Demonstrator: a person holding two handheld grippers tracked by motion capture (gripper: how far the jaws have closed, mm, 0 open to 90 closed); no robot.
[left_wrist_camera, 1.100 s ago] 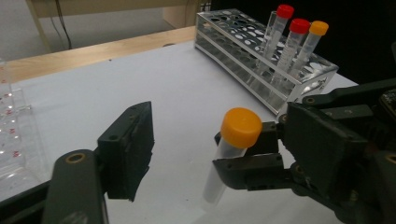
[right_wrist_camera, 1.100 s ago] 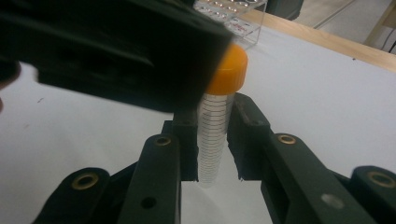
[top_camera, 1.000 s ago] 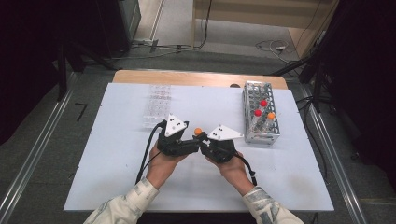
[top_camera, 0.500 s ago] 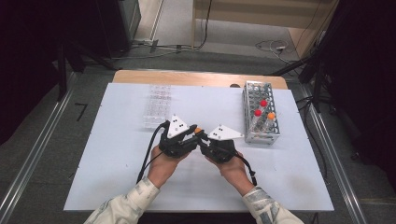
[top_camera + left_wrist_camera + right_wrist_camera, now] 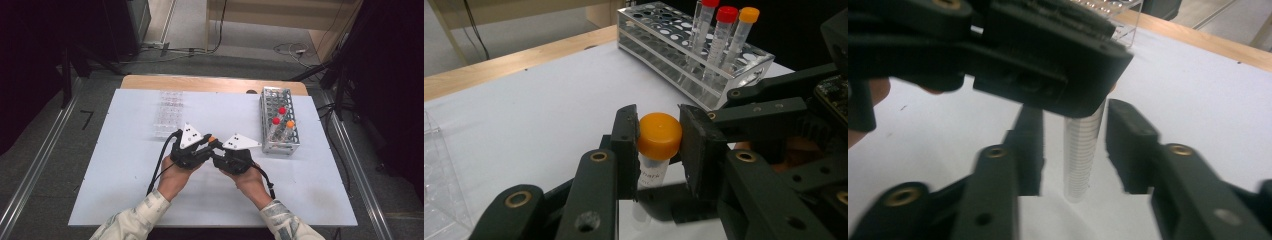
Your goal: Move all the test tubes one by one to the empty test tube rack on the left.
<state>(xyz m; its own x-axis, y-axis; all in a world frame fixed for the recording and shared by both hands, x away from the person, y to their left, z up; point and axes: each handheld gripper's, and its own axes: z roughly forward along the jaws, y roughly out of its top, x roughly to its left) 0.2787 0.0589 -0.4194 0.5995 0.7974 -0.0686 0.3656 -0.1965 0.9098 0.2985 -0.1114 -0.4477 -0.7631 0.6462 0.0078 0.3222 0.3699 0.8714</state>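
Item: tube with an orange cap [image 5: 659, 135], clear, upright, held above the white table [image 5: 125, 165] at its middle, between the two hands.

Left gripper [image 5: 200, 150]: jaws have just been closing and now clamp the orange cap from both sides; pads press on it in the left gripper view (a label with writing shows on the tube body just below the cap).

Right gripper [image 5: 220, 152]: jaws have just been opening; in the right gripper view they stand to either side of the tube's ribbed lower body with a gap on both sides, not touching it. The left gripper sits directly above them.

Rack [image 5: 292, 145]: clear plastic, many holes, on the table's right side, well apart from the hands. Holds three upright tubes, two with red caps [image 5: 282, 110] and one with an orange cap [image 5: 290, 123].

Tray [image 5: 167, 112]: clear plastic, at the far left-centre of the table, beyond the left gripper.

Hands: the left hand [image 5: 175, 180] and right hand [image 5: 250, 182] enter from the bottom edge, sleeves pale and patterned.
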